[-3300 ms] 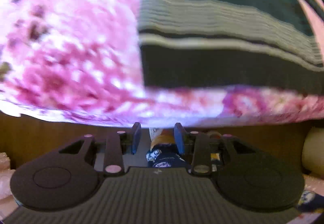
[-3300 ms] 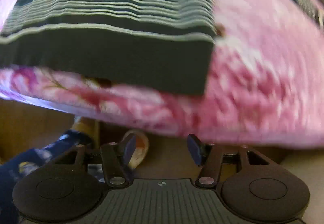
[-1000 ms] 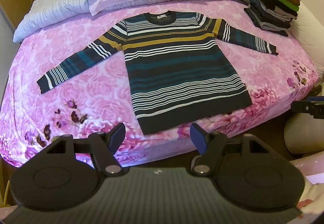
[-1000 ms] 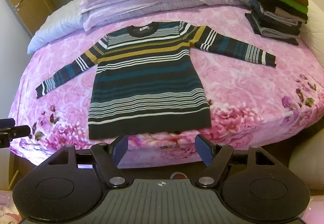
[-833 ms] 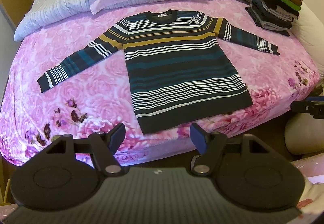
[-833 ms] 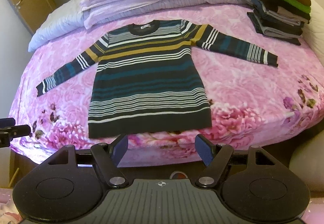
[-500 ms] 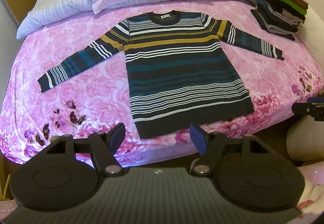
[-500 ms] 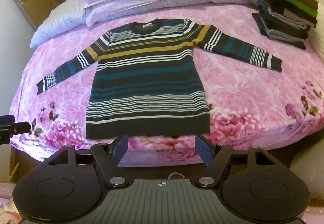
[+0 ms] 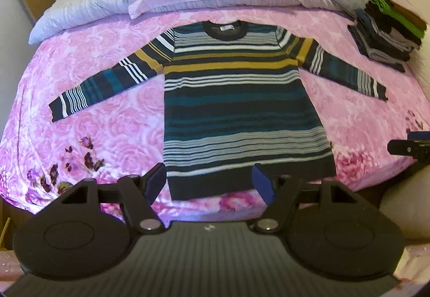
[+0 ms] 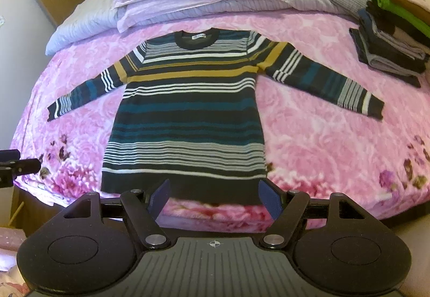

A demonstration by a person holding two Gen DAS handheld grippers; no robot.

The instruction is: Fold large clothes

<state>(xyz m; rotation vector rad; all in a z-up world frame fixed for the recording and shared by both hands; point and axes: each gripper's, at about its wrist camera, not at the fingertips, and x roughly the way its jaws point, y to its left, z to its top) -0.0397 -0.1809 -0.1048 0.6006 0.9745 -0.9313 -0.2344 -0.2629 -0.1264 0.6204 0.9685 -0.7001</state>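
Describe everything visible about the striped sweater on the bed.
The striped sweater looks knitted, with a dark base and white, teal and mustard bands, a round dark collar and a small neck label. It lies flat and unfolded on the pink floral bedspread, collar toward the pillows, both long sleeves spread outward, hem at the near edge. Nothing grips it.

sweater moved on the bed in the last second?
No. The sweater lies spread as before, hem at the bed edge, same gap to the clothes stack; only the camera shifted.
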